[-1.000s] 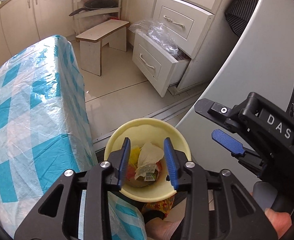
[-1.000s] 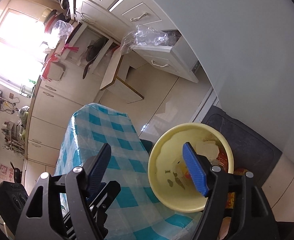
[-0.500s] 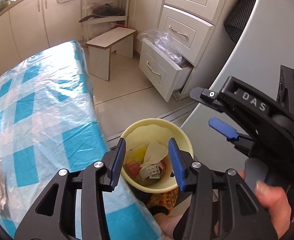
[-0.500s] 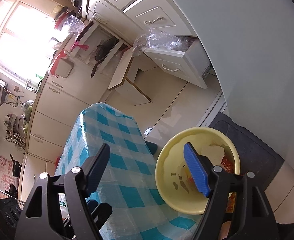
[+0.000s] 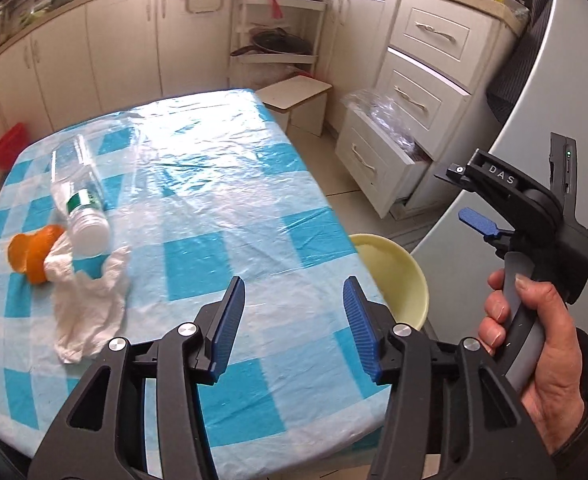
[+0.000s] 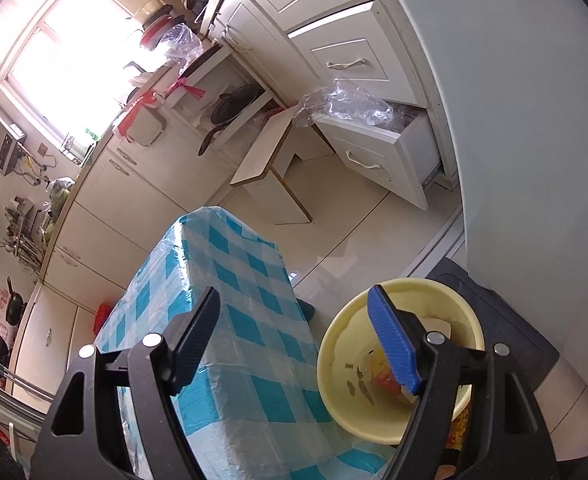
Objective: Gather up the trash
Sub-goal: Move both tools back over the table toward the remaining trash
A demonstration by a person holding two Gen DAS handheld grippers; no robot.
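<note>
A yellow trash bin [image 5: 402,276] stands beside the table's right edge; it also shows in the right wrist view [image 6: 354,344] with paper and wrappers inside. On the blue-checked table [image 5: 213,220] lie a clear plastic bottle [image 5: 79,204], orange peel [image 5: 33,252] and a crumpled white tissue [image 5: 85,300], at the left. My left gripper [image 5: 291,328] is open and empty above the table's near edge. My right gripper [image 6: 294,344] is open and empty, held above the bin and table edge; it appears at the right of the left wrist view [image 5: 526,216].
An open drawer with plastic bags [image 5: 378,156] juts out from the cabinets at right. A low wooden stool [image 5: 298,98] stands on the floor beyond the table. A grey fridge [image 5: 566,120] is at the far right. A black mat [image 6: 506,320] lies by the bin.
My left gripper has swung left from over the bin to over the table and opened wider. The bottle, peel and tissue have come into view. The right gripper stays near the bin.
</note>
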